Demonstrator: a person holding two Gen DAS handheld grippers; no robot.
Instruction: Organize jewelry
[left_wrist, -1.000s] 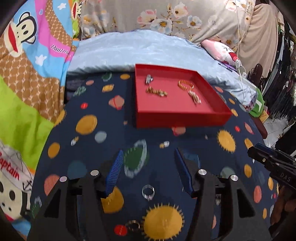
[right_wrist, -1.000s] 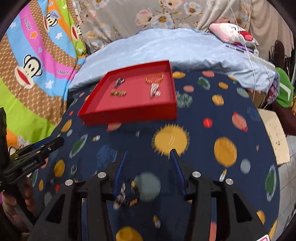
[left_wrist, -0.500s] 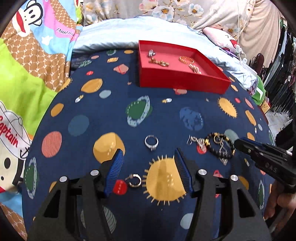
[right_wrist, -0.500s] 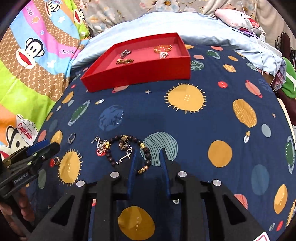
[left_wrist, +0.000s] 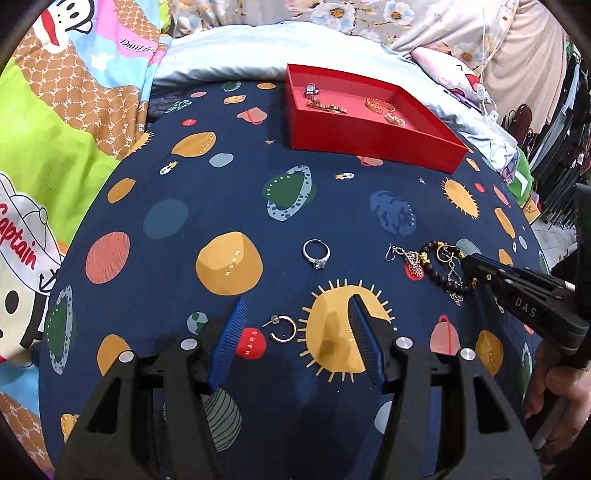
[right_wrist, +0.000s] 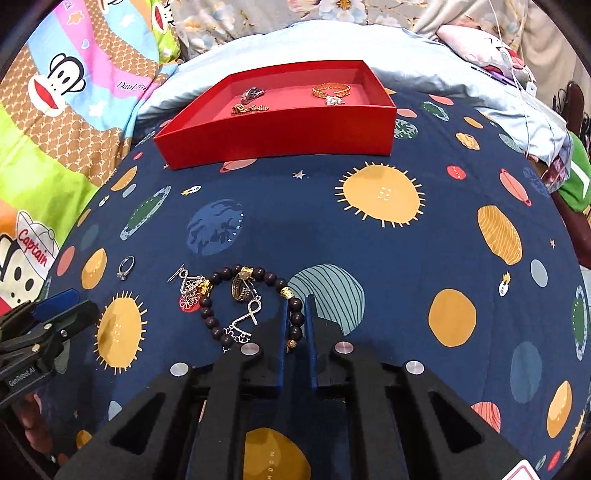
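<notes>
Both tools were matte black plastic, each finger lined with a ribbed blue pad and fastened by round silver screws. The right gripper (left_wrist: 471, 264) carried white letters "DAS" on its side, while the left gripper (right_wrist: 62, 306) bore a white "GenRobot.AI" mark. Bare skin of a hand (left_wrist: 557, 391) showed behind the right one.
</notes>
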